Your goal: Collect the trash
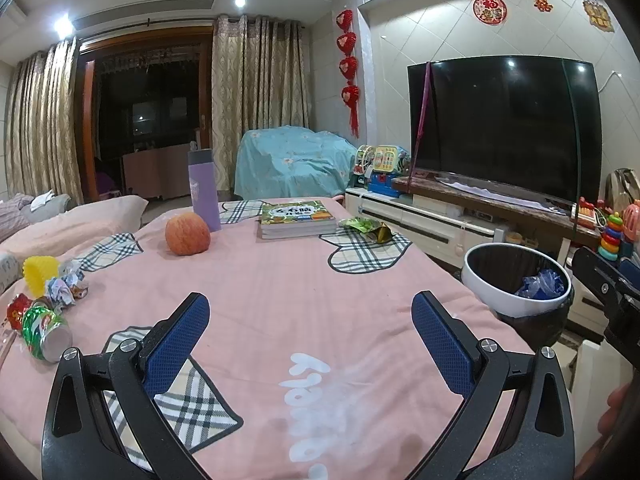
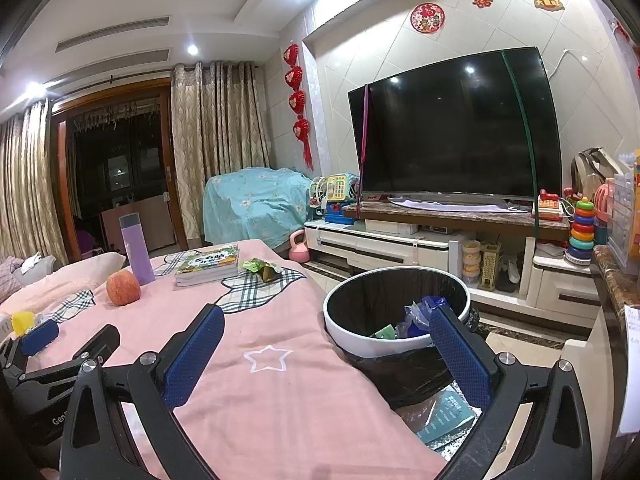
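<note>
A: How do the two tools stand?

B: The left tool [image 1: 310,314] hangs over the pink bedspread [image 1: 280,280] with its blue pads spread wide and nothing between them. The right tool [image 2: 330,330] is just as wide open and empty; its right pad sits in front of the rim of the trash bin [image 2: 340,320], its left pad over the pink cloth.

A: Where is the trash?

B: Off to the left of the left tool, near the bed's edge: a green foil can [image 1: 44,332] lying on its side, a red wrapper [image 1: 18,310] touching it, and crumpled wrappers [image 1: 64,286] just beyond. A yellow ridged cup [image 1: 40,274] stands behind them. Far ahead and to the right of that tool, a green snack packet [image 1: 366,228] lies on a plaid patch, just beside a stack of books [image 1: 296,218].

A: And the bin?

B: It stands off the bed's right side, to the right of the left tool. It has a white rim and a black liner, with blue plastic [image 2: 424,312] and a green scrap already inside.

A: Anything else on the bed?

B: An apple [image 1: 187,235] ahead and left of the left tool, and a purple flask [image 1: 204,190] upright just behind it
</note>
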`<state>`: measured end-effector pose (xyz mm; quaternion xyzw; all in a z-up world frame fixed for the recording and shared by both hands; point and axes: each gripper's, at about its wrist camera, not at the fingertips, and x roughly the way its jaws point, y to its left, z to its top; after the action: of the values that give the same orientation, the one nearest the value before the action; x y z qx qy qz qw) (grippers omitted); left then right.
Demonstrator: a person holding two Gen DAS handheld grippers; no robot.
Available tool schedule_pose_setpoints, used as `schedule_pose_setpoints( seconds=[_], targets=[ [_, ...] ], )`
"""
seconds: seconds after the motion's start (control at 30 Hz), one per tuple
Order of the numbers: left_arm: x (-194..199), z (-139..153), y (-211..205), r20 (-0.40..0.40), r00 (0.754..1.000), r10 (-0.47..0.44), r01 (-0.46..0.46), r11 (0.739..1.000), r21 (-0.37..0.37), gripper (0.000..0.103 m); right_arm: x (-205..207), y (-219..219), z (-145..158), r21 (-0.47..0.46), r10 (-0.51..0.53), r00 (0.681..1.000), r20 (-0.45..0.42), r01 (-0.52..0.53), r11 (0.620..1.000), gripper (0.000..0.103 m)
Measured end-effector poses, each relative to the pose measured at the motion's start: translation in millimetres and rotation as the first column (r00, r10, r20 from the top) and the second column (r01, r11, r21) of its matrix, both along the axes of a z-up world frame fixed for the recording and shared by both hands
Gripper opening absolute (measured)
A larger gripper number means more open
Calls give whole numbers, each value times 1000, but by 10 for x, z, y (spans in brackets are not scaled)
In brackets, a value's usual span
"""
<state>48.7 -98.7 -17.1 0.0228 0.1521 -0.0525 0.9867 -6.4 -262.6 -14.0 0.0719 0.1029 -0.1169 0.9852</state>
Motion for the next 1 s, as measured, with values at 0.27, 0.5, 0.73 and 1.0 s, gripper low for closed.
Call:
schedule_pose_setpoints(
  seconds=[0.27,0.5,0.73,1.0],
  targets=[
    [20,-4,-13,2,1000,-4,4,1000,6,103,5,11,0,4,1,1000,1,-1,1000,103],
    [17,-12,-16,-1,1000,-7,7,1000,7,103,7,16,1,4,1,1000,1,-1,1000,103],
    [24,-12,-1,-5,1000,-11,11,1000,6,103,3,9,0,5,1,1000,1,-1,1000,103],
    [54,-23,10,-10,1000,-17,18,1000,7,103,4,39,3,6,2,1000,0,-2,1000,103]
  ],
)
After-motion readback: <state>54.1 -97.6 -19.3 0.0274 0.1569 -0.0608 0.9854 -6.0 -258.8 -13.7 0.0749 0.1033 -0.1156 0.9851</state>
